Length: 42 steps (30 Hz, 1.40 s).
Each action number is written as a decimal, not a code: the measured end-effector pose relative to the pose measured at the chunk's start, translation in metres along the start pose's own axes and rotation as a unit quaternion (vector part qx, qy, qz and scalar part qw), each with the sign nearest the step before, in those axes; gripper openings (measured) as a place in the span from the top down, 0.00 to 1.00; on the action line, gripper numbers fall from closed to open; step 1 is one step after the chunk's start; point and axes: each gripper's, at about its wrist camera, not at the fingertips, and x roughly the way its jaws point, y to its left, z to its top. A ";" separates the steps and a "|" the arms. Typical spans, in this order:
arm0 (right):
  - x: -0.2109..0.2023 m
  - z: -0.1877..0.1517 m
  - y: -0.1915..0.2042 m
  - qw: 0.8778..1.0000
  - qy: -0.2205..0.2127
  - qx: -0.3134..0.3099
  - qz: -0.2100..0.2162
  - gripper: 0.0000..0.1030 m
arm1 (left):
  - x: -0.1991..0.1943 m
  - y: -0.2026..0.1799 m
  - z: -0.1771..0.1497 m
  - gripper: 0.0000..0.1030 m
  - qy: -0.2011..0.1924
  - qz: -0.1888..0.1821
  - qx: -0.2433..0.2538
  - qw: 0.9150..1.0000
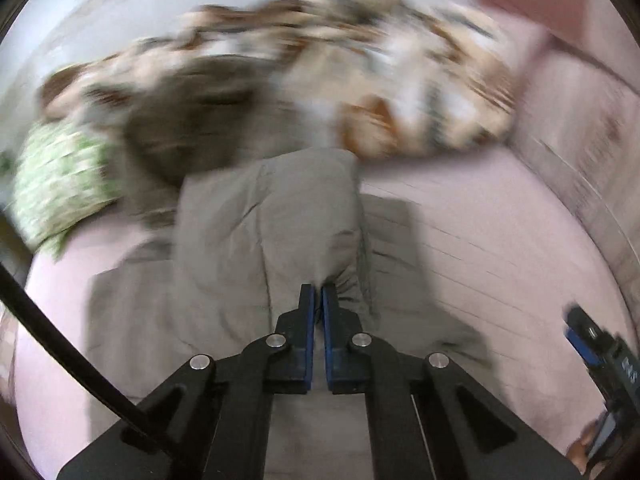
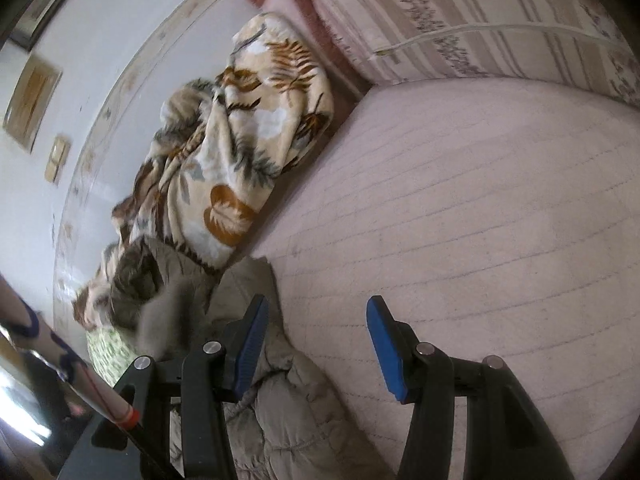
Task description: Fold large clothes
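Left wrist: left gripper (image 1: 319, 294) pinches grey jacket (image 1: 264, 216)

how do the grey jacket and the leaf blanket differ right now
The jacket is plain grey-olive and quilted; the blanket is cream with brown and grey leaves. The jacket lies in the near part of the pink bed, pinched by the shut left tool; the blanket sits bunched by the wall, untouched. Both are crumpled, not folded.

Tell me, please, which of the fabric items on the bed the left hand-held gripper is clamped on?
The plain grey-brown quilted garment: the left hand-held gripper pinches a lifted fold of it. The leaf-patterned blanket and green-printed cloth lie beyond, untouched.
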 end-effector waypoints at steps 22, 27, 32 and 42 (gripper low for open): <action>0.039 -0.040 0.038 0.994 0.045 -0.090 -0.040 0.45 | 0.065 0.249 -0.087 0.96 0.115 0.144 -0.191 0.964; 0.043 -0.041 0.040 0.993 0.052 -0.096 -0.043 0.45 | 0.070 0.261 -0.113 0.66 0.143 0.149 -0.202 0.957; 0.044 -0.040 0.038 0.993 0.057 -0.093 -0.045 0.46 | 0.056 0.278 -0.138 0.53 0.147 0.169 -0.215 0.951; 0.045 -0.047 0.043 0.991 0.064 -0.108 -0.047 0.45 | 0.037 0.285 -0.108 0.36 0.100 0.083 -0.258 0.957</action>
